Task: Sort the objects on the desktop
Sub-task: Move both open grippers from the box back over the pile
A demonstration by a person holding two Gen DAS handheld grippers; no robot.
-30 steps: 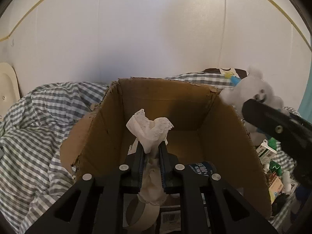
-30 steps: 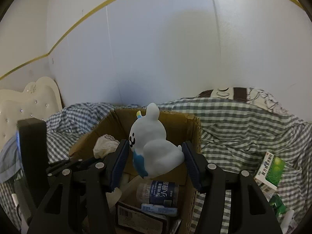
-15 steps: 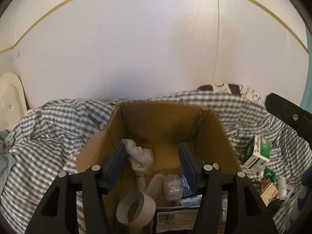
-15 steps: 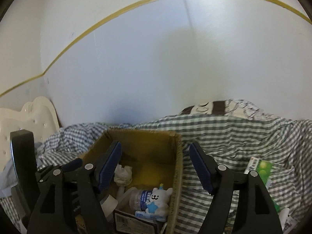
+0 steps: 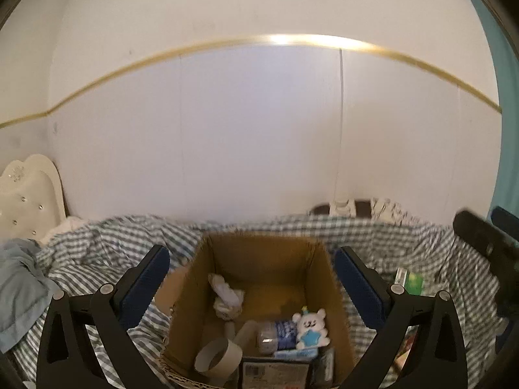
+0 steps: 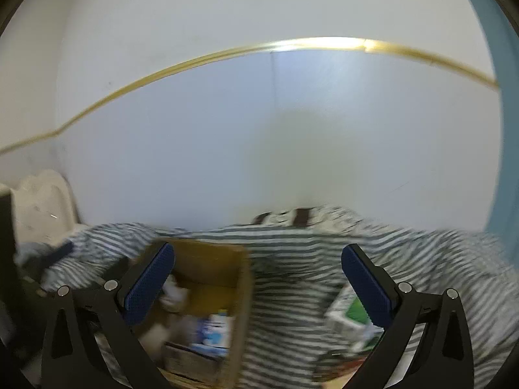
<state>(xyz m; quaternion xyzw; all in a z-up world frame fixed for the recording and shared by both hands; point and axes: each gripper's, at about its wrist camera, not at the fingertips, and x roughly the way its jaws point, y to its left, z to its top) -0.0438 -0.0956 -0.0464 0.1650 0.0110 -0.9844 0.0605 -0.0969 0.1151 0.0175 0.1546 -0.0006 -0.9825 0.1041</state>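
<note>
At the lower centre of the left wrist view, an open cardboard box (image 5: 259, 288) is seen standing on a grey-and-white checked bedcover (image 5: 97, 256). Inside the box, a crumpled white tissue (image 5: 227, 295) is seen near the middle, a white bear toy (image 5: 312, 324) with a blue star at the lower right, a water bottle (image 5: 277, 335) just left of the toy, and a cardboard tape ring (image 5: 218, 358) at the lower left. The left gripper (image 5: 253, 278) is seen with its jaws opening, already wide; nothing is held, and the box shows in the gap between its blue pads. A green-and-white carton (image 5: 409, 280) is seen on the bedcover at the right.

In the right wrist view, heavily blurred, the right gripper (image 6: 258, 278) is likewise seen opening wide and empty. The box (image 6: 207, 295) is placed at the lower left, the carton (image 6: 350, 311) at the lower right.
</note>
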